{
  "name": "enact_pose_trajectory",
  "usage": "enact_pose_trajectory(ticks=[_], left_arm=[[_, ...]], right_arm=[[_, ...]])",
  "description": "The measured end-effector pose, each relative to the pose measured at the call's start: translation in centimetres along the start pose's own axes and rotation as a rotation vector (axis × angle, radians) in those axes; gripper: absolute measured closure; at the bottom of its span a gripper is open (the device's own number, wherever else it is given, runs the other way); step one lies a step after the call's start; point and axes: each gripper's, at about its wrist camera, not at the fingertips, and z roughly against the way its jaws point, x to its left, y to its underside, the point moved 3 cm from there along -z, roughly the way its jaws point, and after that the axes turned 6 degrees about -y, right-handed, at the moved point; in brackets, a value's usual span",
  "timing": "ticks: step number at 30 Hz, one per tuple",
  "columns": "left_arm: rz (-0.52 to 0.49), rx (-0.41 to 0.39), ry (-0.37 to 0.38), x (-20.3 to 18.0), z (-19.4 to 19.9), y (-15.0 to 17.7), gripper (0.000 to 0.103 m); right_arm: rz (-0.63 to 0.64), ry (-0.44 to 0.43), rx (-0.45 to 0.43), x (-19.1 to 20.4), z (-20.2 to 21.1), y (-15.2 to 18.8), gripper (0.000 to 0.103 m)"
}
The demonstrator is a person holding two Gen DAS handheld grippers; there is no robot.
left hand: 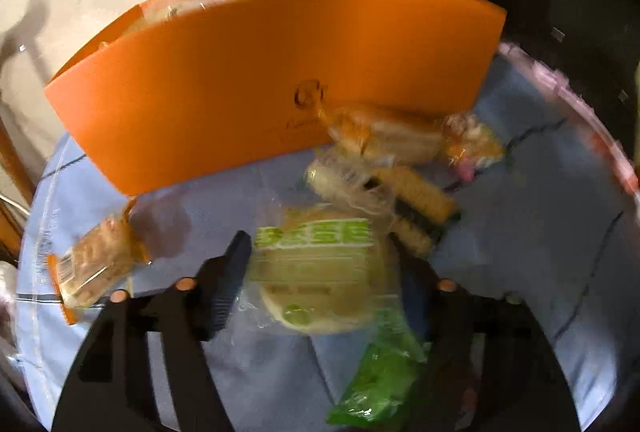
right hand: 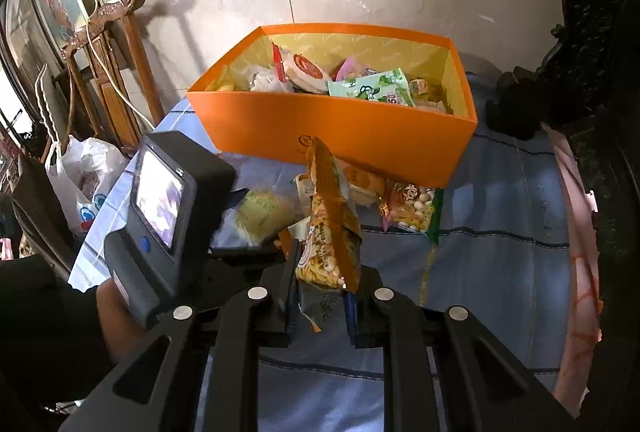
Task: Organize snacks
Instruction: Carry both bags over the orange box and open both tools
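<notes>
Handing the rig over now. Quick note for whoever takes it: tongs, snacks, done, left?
Right tongs: shut on an orange packet of small biscuits, held upright above the cloth, short of the box.
Left tongs: open, straddling a round pale cake in a clear wrapper with a green label; pads not pressing it as far as the blur shows.
Orange box: at the back of the blue cloth, already holding several snacks.
Left: drop in the biscuit packet, grasp and box the cake, then the loose packets in front of the box, including a bag of pale round pieces.
</notes>
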Motion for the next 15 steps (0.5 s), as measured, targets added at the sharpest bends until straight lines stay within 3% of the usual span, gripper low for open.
enact_pose_trajectory(ticks=[3,8,15], left_arm=[[-0.009,-0.038,0.065,0.2,2.5,-0.3,0.048],[0.069,-0.163,0.073,3.3,9.0,-3.0,0.048],[0.058,-0.353,-0.018,5.7,16.9,-12.2,0.048]], right_arm=[[0.008,-0.010,-0.016,0.0,0.3,-0.1,0.085],[0.011,-0.021,-0.079,-0.4,2.1,-1.7,0.085],[0.063,-0.021,-0.234,0.1,6.8,-9.6,0.085]])
